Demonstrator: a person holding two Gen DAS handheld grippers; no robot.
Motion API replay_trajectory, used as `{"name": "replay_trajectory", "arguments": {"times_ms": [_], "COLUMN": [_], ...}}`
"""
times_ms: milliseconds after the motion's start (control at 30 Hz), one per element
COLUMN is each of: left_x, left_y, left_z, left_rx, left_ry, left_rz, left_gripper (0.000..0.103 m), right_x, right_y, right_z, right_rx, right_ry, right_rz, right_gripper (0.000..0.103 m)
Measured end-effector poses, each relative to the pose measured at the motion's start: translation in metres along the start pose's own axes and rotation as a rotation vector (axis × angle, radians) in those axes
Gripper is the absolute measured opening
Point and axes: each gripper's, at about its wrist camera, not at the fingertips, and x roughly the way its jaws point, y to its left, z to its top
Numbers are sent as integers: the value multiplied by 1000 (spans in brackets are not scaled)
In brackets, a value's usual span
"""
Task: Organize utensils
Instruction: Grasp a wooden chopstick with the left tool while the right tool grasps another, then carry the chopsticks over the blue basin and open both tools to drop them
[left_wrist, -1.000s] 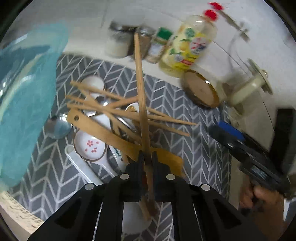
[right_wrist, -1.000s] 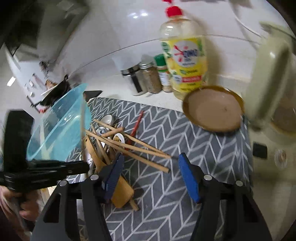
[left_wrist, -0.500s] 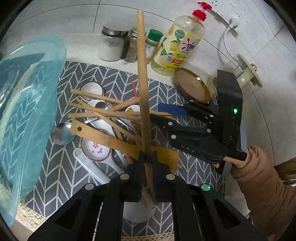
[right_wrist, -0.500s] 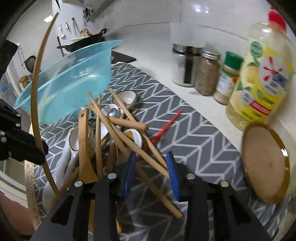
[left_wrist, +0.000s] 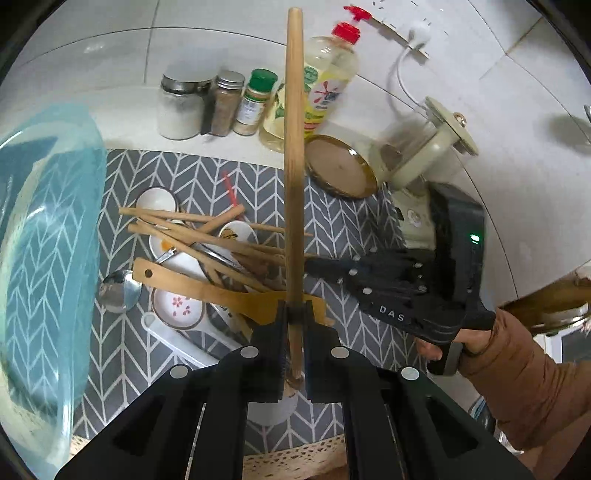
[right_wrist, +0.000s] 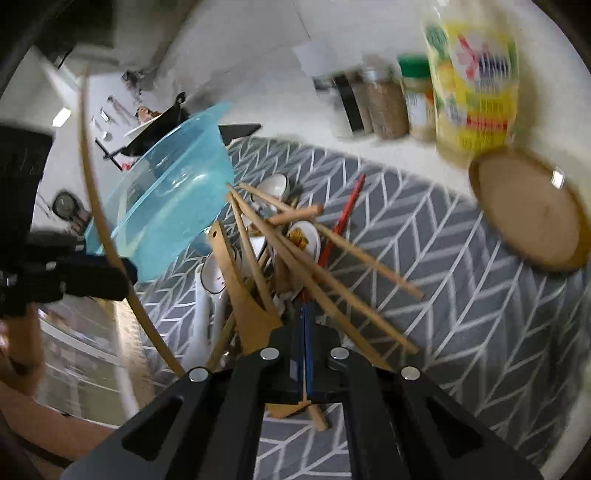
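- Two grippers show over one heap of utensils (left_wrist: 207, 266) on the grey chevron mat (left_wrist: 184, 173), with much of the heap hard to sort out: chopsticks, a flat wooden spatula (left_wrist: 207, 286), ceramic spoons and a metal spoon (left_wrist: 118, 290) overlap, and lower pieces are covered.
- Left gripper (left_wrist: 293, 332) has its fingers pressed on a long wooden handle (left_wrist: 294, 147) that runs from them toward 12 o'clock; its lower end is hidden between the pads, so what kind of tool it is cannot be told.
- Right gripper (right_wrist: 306, 332) has its blue pads squeezed together; a thin pale sliver shows between them, but blur keeps me from saying whether that is a chopstick (right_wrist: 317, 288) or only passes behind.
- Blue bowl (left_wrist: 40, 251) at 9 o'clock in the left view is cut off by the frame edge; the soap bottle (right_wrist: 472, 85) at 1 o'clock in the right view is smeared by motion.
- Against the frame a second ago, the right gripper's pads, then spread wide over bare mat, are now together at the near edge of the heap.
- In the left view, that gripper has come in from 4 o'clock to 3 o'clock, beside the held handle, which stays clamped.
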Motion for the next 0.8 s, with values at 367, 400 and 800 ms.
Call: {"name": "replay_trajectory", "arguments": {"times_ms": [367,400,800], "left_x": [14,15,35], "left_y": [9,9,15], "left_z": [6,7,12], "left_rx": [-37,-37,-60], "left_ry": [19,19,48], "left_rz": [12,13,32], "left_gripper": [9,9,9], "right_x": [27,29,51], "right_y": [13,13,1], "right_z": [6,4,-4], "right_rx": [-276,-288,-309], "right_ry": [51,61,95], "right_rz": [-93,-96,-85], "right_gripper": [2,2,35]}}
